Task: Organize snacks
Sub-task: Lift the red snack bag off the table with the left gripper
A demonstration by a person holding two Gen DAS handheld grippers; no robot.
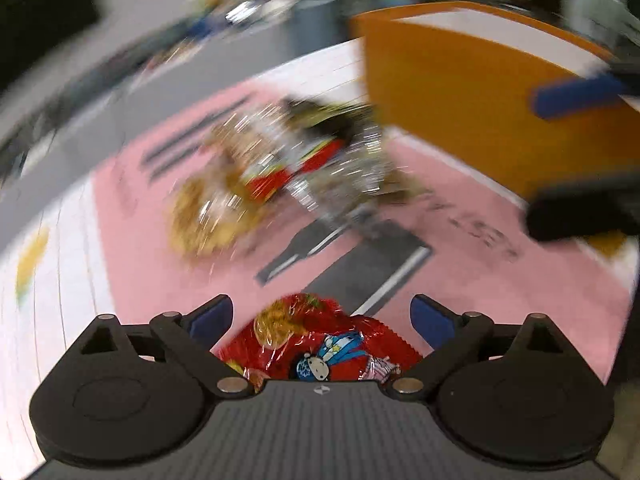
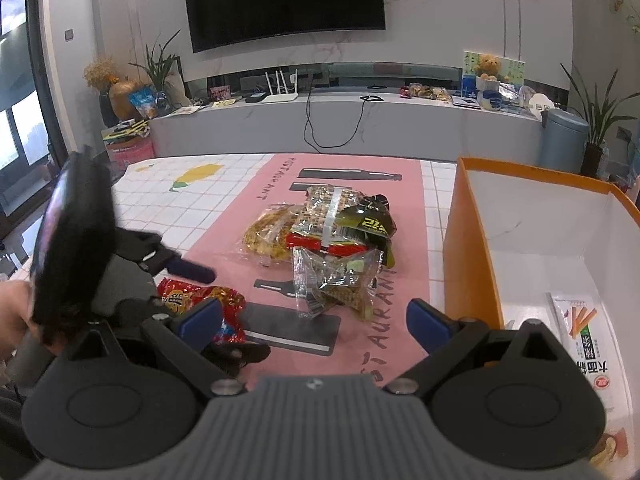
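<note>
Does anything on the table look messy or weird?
Yes. The snack packets lie jumbled in a heap on the pink mat, and a red packet lies apart. Only a few packets sit inside the orange box.

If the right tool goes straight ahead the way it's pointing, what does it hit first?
Probably the clear wrapped snack at the near edge of the pile, lying just beyond the open right tool; depth is hard to judge.
</note>
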